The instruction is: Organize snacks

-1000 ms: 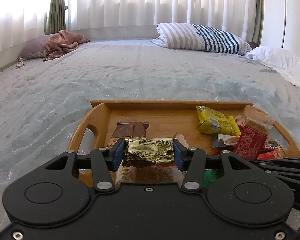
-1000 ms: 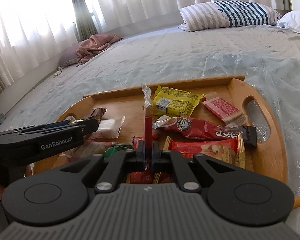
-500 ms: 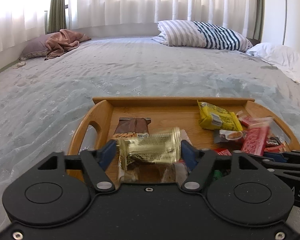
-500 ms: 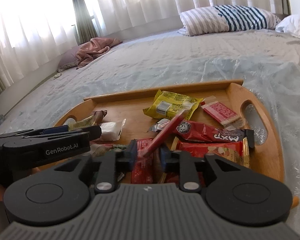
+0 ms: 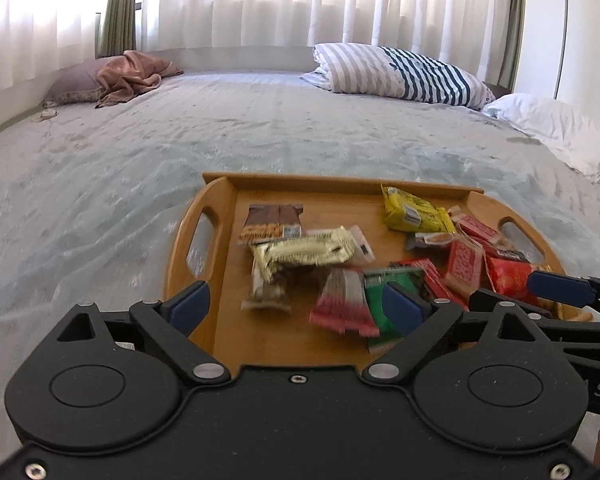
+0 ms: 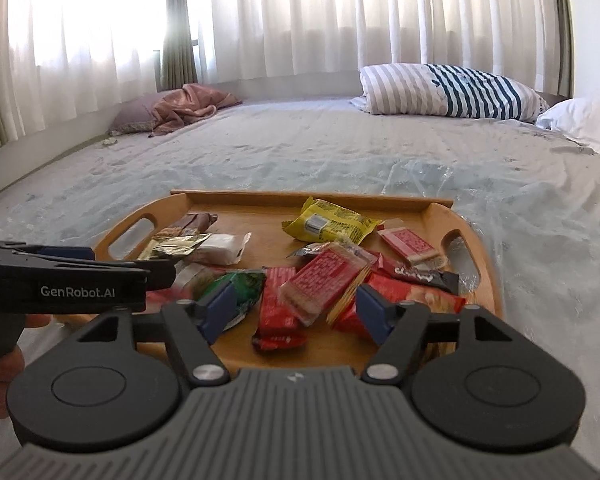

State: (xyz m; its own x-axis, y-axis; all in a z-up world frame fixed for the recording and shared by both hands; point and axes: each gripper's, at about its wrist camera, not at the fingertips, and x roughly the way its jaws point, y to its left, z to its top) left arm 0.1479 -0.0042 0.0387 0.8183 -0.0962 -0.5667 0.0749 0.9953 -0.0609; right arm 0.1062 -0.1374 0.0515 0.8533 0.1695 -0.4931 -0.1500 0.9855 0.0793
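A wooden tray [image 5: 220,264] [image 6: 484,264] lies on the bed and holds several snack packets. My left gripper [image 5: 296,306] is open and empty above the tray's near left part. A gold packet [image 5: 304,254] lies on the tray just beyond it, next to a brown packet [image 5: 272,220]. My right gripper [image 6: 294,306] is open and empty above the tray's near edge. A red biscuit packet [image 6: 324,280] lies on other red packets just ahead of it. A yellow packet [image 6: 332,226] sits at the tray's back.
The tray rests on a grey bedspread [image 5: 140,152]. A striped pillow [image 5: 396,72] and a white pillow [image 5: 556,128] lie at the far right, a pink cloth [image 5: 132,72] at the far left. The left gripper's body [image 6: 60,280] shows left in the right wrist view.
Both grippers opened and drew back. The gold packet dropped from the left gripper onto the tray. The red biscuit packet dropped from the right gripper onto the red packets.
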